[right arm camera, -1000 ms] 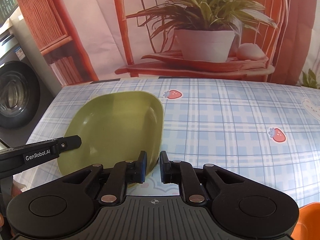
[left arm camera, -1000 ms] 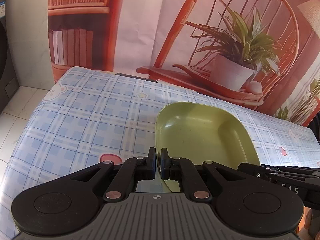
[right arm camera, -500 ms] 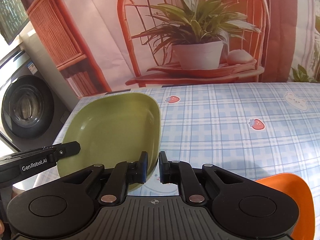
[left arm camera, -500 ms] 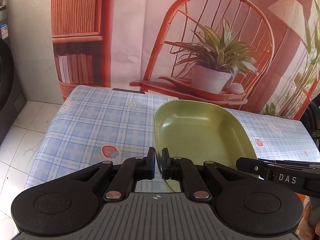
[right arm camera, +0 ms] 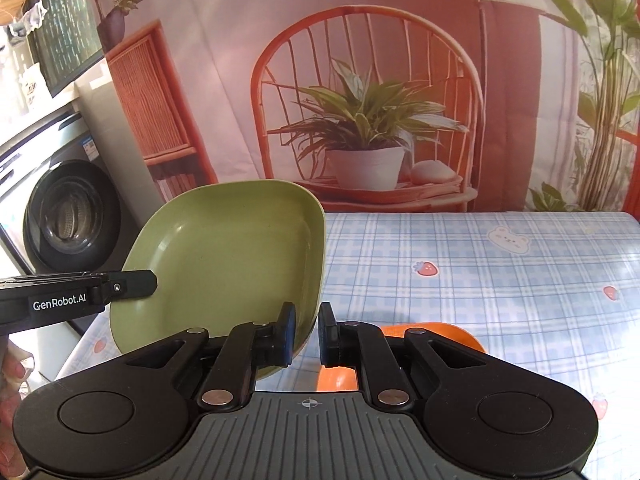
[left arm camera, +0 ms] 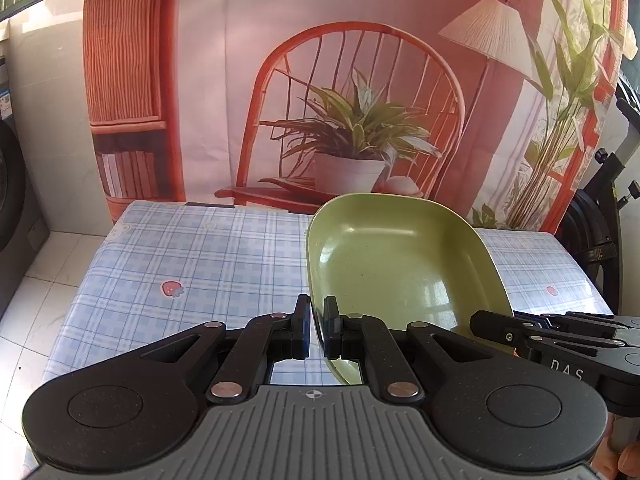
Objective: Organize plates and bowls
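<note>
Green plate (left arm camera: 400,264) now lifted clear above checked counter (left arm camera: 200,256), higher than moment ago. Left gripper (left arm camera: 316,328) and right gripper (right arm camera: 307,334) jaws narrow, each clamping plate rim. Orange dish (right arm camera: 432,332) below, likely stacking target.

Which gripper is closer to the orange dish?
Right. The right gripper hangs just above the orange dish while clamping the green plate. The left gripper clamps the plate's other edge, farther off; its camera doesn't show the dish.
</note>
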The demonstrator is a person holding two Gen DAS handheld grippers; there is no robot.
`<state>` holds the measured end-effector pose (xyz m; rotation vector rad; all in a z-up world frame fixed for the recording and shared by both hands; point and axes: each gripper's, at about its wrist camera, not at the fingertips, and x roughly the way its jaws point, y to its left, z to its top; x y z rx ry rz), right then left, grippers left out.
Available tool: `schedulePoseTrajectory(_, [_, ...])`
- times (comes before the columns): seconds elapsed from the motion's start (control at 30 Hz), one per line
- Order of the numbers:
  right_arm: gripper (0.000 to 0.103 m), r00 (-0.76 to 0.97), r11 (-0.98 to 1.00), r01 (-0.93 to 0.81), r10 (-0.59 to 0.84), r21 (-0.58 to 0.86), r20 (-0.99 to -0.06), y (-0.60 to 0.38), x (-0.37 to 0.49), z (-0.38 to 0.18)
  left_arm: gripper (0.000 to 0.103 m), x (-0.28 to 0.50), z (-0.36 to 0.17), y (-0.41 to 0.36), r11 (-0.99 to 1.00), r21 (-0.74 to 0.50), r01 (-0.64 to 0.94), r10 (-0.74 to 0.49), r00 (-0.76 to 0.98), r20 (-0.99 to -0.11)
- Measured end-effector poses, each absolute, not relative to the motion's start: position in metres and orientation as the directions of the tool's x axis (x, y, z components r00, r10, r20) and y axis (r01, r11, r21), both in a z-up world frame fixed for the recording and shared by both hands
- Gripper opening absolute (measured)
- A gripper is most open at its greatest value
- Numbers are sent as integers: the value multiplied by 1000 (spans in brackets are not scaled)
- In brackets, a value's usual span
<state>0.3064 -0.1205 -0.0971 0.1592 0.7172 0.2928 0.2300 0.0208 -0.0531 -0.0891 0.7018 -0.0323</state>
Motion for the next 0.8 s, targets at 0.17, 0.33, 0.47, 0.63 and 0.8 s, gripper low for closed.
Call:
schedulePoseTrajectory(0.17, [11,737,945,-181,315,274,-598,-158,280,-93,7,213,-50,-12,995,-94,31,-85,762,-643])
schedulePoseTrajectory(0.33, [11,753,945,-159,303,286,-584,-194,261,-95,7,205,-53,-44,994,-91,64,-108,751,-651])
schedulePoseTrajectory(0.47, [11,759,946,-136,290,294,-582,-224,257,-93,10,205,-55,-71,990,-84,113,-141,740,-658])
schedulePoseTrajectory(0.63, [11,770,953,-115,264,281,-580,-256,261,-91,12,216,-66,-96,982,-91,164,-182,713,-678])
schedulePoseTrajectory(0.8, [11,761,958,-99,247,269,-599,-274,272,-100,13,231,-81,-112,978,-76,194,-191,687,-701])
